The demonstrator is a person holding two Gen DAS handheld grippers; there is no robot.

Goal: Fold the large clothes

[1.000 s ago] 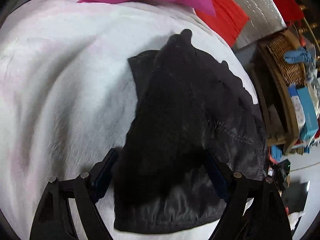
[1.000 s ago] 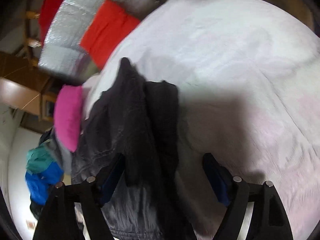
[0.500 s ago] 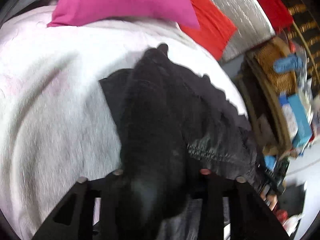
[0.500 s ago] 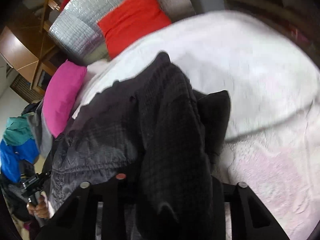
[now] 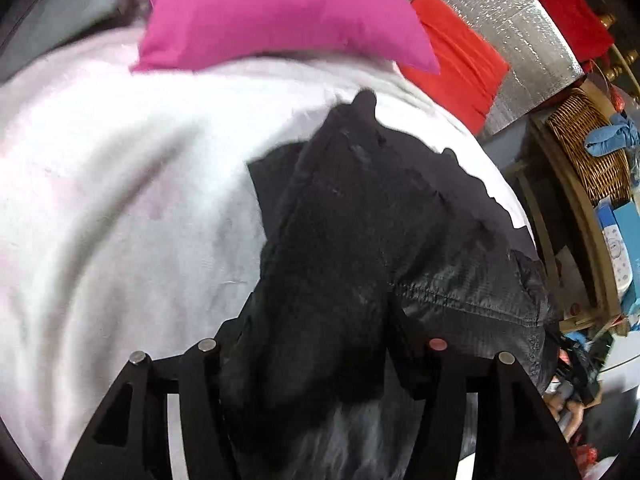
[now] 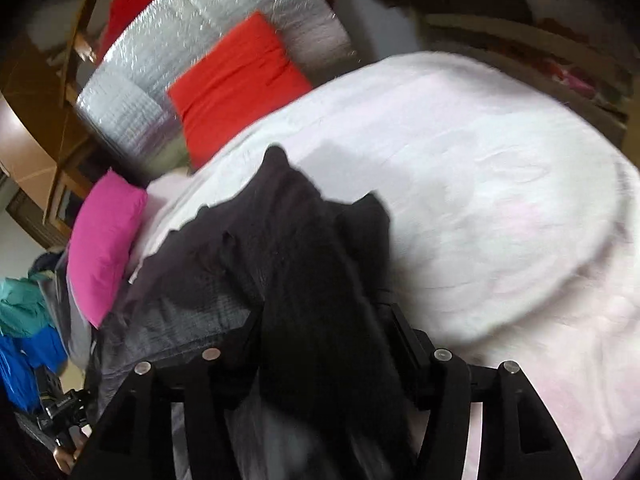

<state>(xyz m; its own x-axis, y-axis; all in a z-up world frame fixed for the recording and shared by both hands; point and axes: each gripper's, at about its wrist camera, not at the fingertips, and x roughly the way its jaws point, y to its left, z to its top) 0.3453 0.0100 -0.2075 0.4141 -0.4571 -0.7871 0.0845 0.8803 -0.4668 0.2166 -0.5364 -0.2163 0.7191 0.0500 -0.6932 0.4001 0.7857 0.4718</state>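
A black jacket (image 5: 360, 208) with a shiny quilted lining lies bunched on the white bed cover (image 5: 120, 200). A thick fold of it rises up between the fingers of my left gripper (image 5: 316, 320). The jaws are opening, and the fabric still fills the gap and touches both fingers. In the right wrist view the same jacket (image 6: 280, 232) runs up from the bed cover (image 6: 480, 160) through my right gripper (image 6: 324, 316). Those jaws are opening too, with a dark fold packed between them. Cloth hides the fingertips of both grippers.
A pink pillow (image 5: 280, 12) (image 6: 104, 240) and a red cushion (image 5: 456, 64) (image 6: 236, 80) lie at the head of the bed against a silver foil panel (image 5: 512, 20). A wicker basket (image 5: 588, 140) and shelves stand beside the bed. Blue and teal clothes (image 6: 24, 320) are piled beyond the bed's edge.
Both grippers went from wide open around the jacket to closed on a fold, then widened somewhat. The fold has come up off the bed, and both views have tilted toward the pillows.
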